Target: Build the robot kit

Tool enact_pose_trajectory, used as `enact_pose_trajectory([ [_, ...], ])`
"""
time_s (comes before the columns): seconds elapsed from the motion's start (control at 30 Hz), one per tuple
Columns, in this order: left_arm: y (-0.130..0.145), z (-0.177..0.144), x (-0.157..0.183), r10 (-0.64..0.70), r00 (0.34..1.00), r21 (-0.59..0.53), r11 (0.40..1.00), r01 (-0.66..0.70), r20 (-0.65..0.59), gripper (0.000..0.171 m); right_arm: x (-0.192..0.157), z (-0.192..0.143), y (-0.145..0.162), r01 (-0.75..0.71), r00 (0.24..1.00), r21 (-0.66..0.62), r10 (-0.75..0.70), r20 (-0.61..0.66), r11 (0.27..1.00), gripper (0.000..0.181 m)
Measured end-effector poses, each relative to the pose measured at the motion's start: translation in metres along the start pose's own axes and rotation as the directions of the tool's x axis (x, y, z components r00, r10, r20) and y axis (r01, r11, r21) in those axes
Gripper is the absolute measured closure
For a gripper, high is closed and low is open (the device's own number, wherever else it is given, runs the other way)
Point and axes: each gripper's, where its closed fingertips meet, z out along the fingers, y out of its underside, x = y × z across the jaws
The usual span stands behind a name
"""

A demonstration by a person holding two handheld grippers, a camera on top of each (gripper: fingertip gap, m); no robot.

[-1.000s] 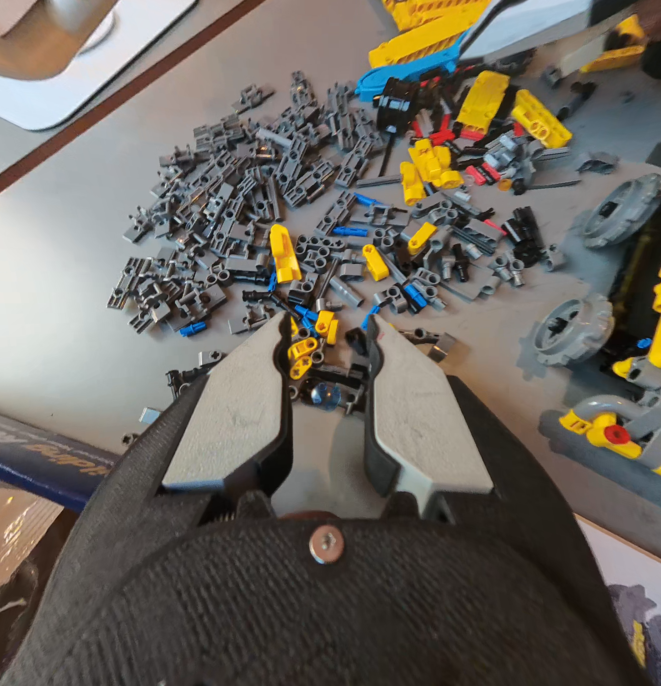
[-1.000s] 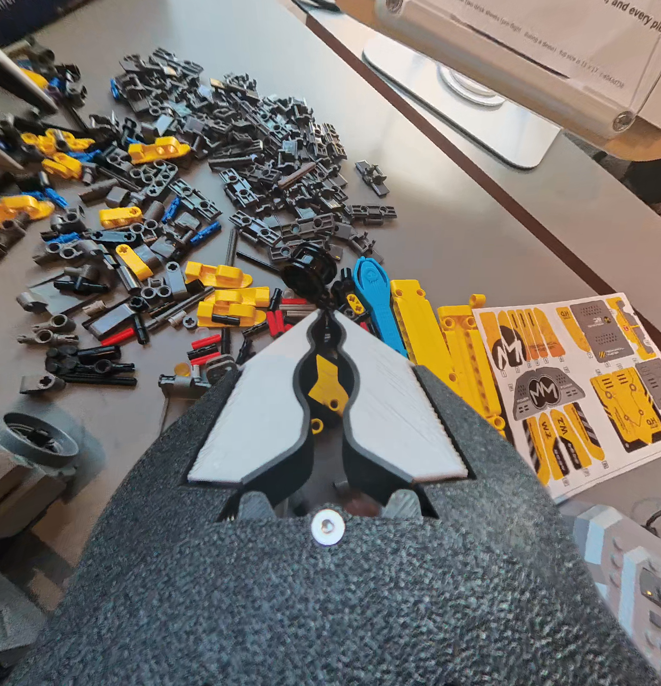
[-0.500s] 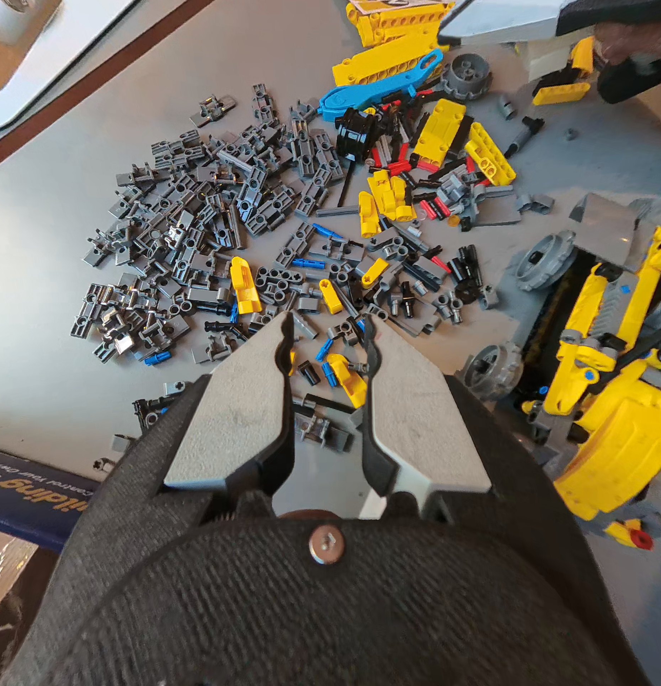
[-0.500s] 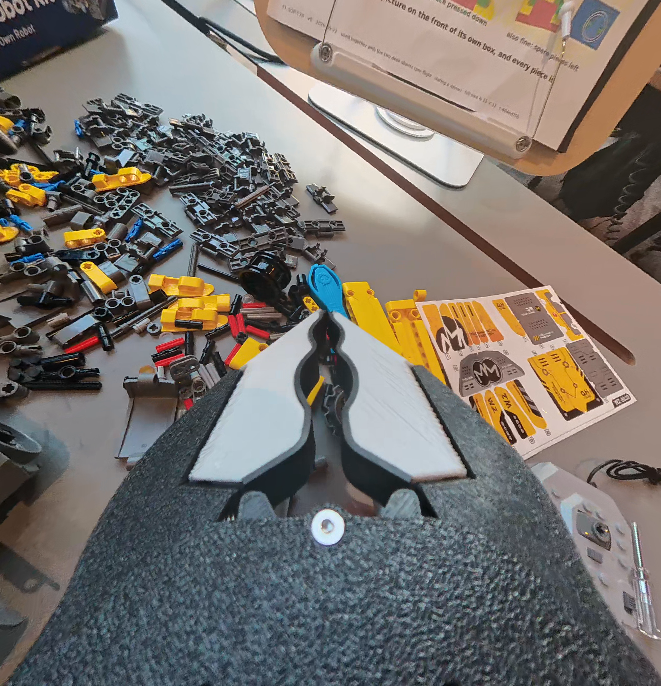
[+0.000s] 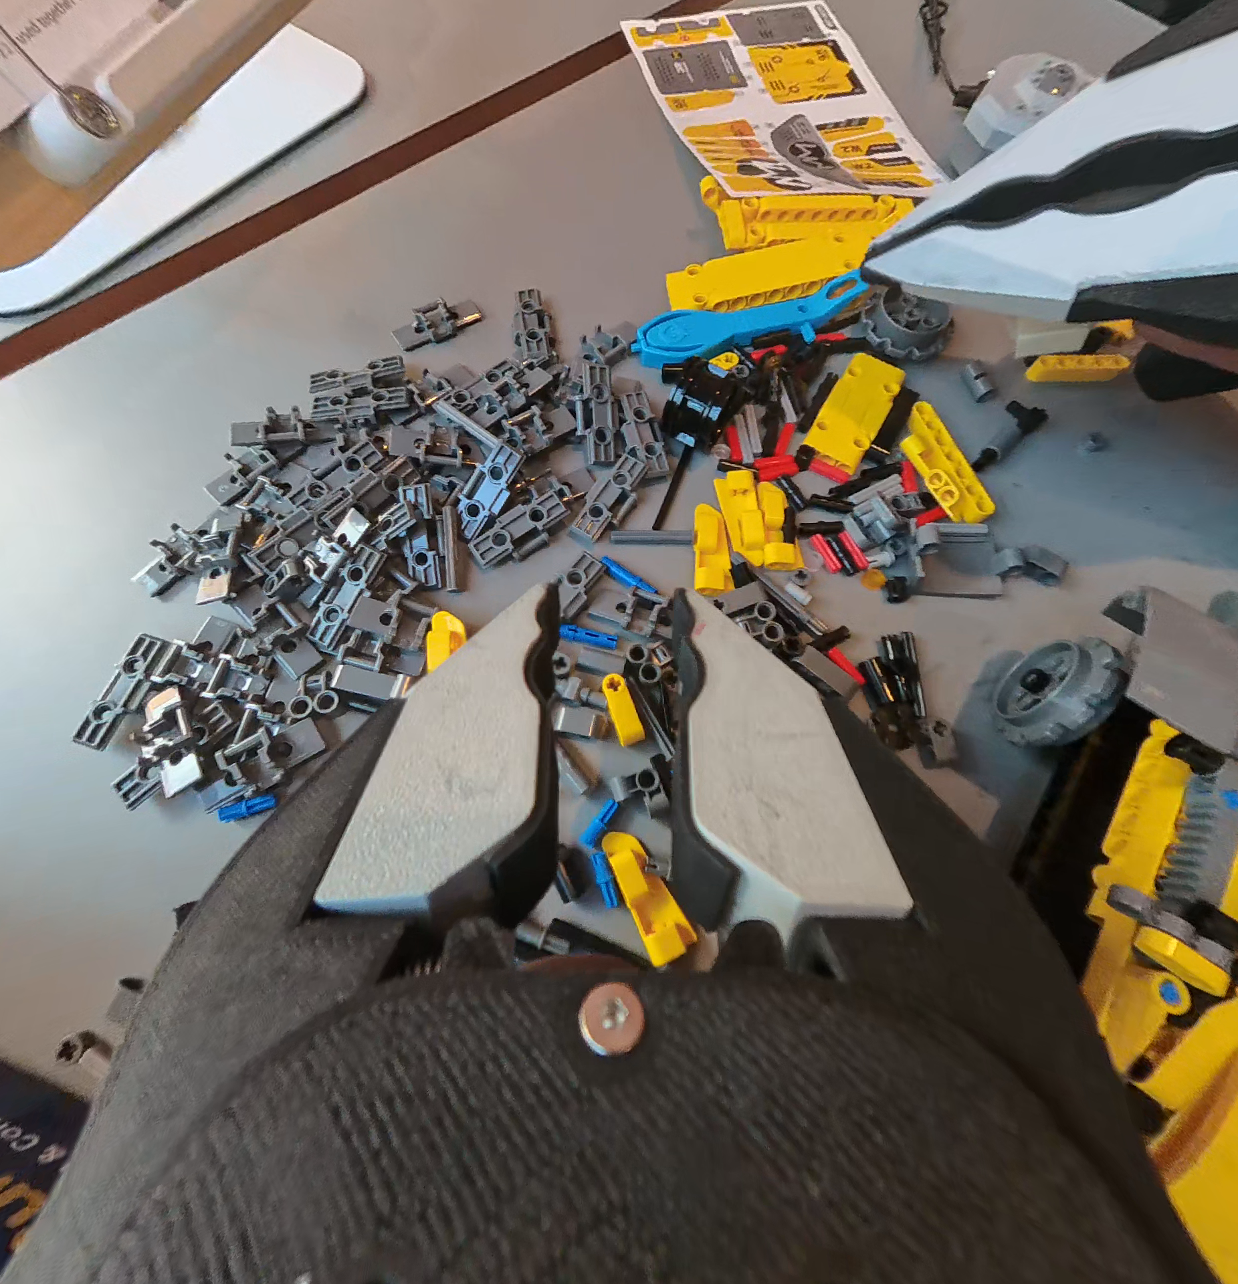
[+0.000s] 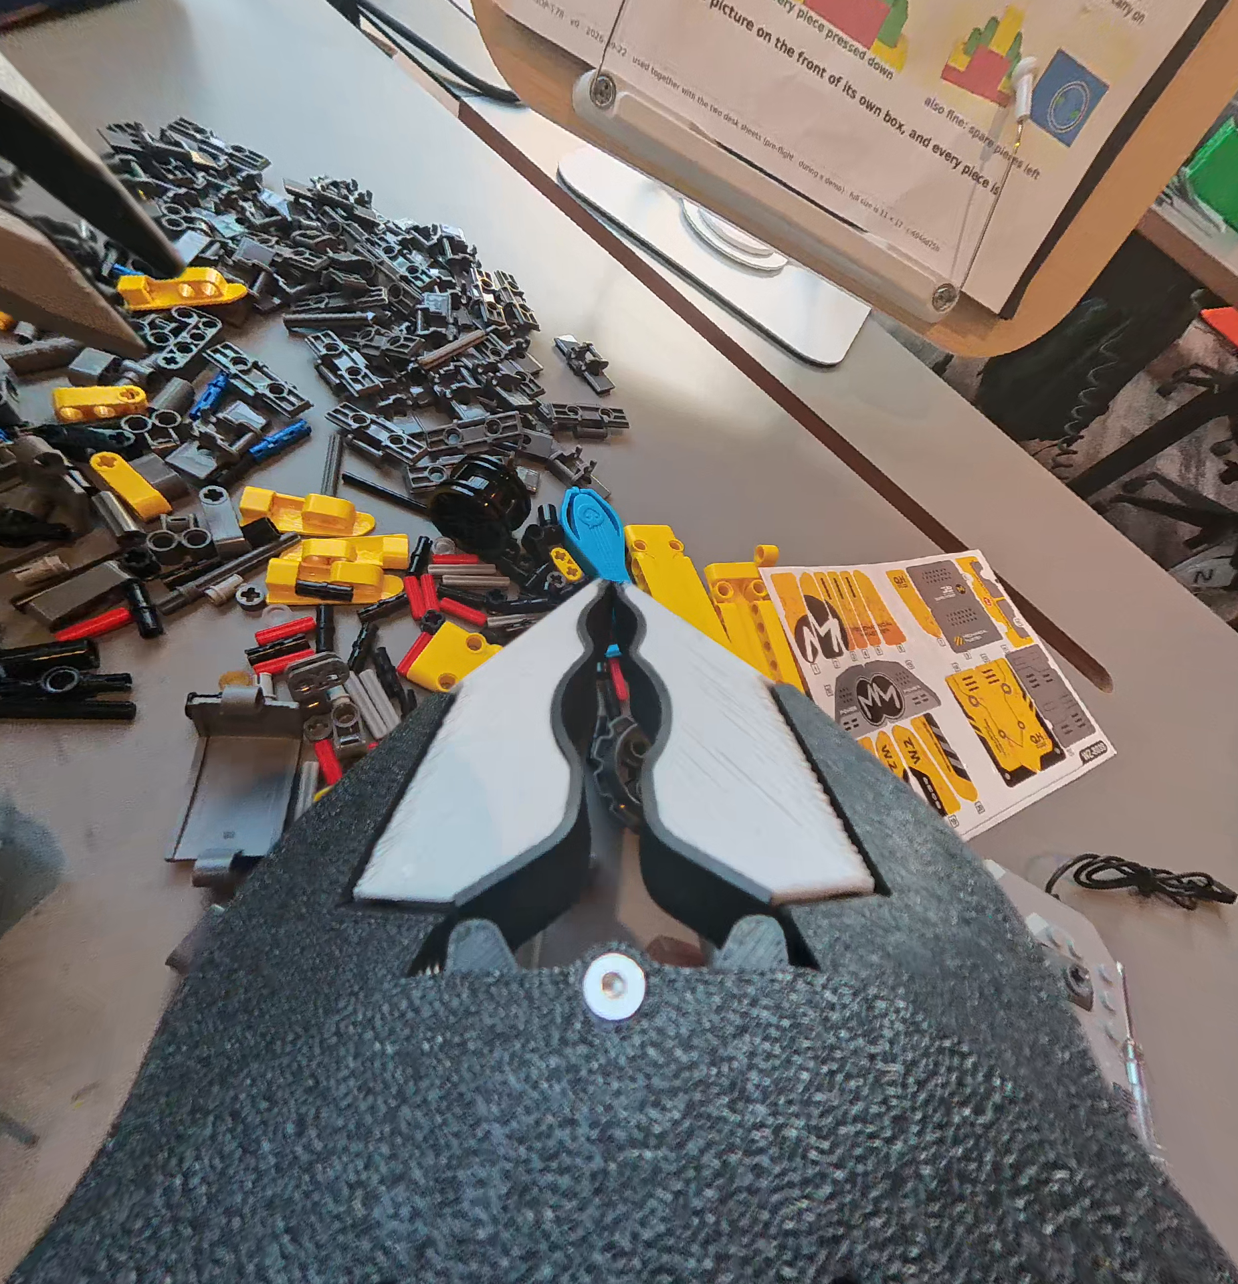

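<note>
My left gripper (image 5: 612,601) is open and empty. It hovers over loose small parts on the grey table (image 5: 81,625); a yellow connector (image 5: 619,702) and blue pins lie below the gap between its fingers. A heap of dark grey track links (image 5: 393,521) lies just to its left. My right gripper (image 6: 605,589) is shut, with its tips over the narrow end of a blue tool (image 6: 588,521) lying flat; I cannot tell whether they touch it. It also shows in the left wrist view (image 5: 873,267), at the blue tool's (image 5: 727,326) end.
Yellow beams (image 5: 762,278), a sticker sheet (image 6: 949,681) and a black hub (image 6: 480,500) lie by the blue tool. A partly built yellow vehicle (image 5: 1172,868) with grey wheels (image 5: 1047,688) stands at the right. A monitor stand (image 6: 727,264) is behind. A grey scoop panel (image 6: 240,778) lies nearer. Left tips to right tips: about 15 centimeters.
My left gripper has drifted right and forward over the loose parts, still open. My right gripper has pulled back and up towards the blue tool's narrow end, still shut.
</note>
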Motion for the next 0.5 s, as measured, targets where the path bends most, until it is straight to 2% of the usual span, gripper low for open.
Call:
enact_pose_trajectory([
  [0.23, 0.003, -0.008, -0.002, 0.057, 0.997, 0.001, 0.998, -0.058, 0.055, 0.146, 0.013, 0.005, 0.005, -0.027, 0.999, -0.007, 0.027, -0.045, 1.000, 0.181],
  [0.5, 0.006, -0.007, 0.005, 0.037, 0.999, -0.010, 0.999, -0.036, 0.012, 0.144, 0.017, 0.001, 0.007, 0.036, 0.993, -0.012, -0.037, -0.112, 0.999, 0.181],
])
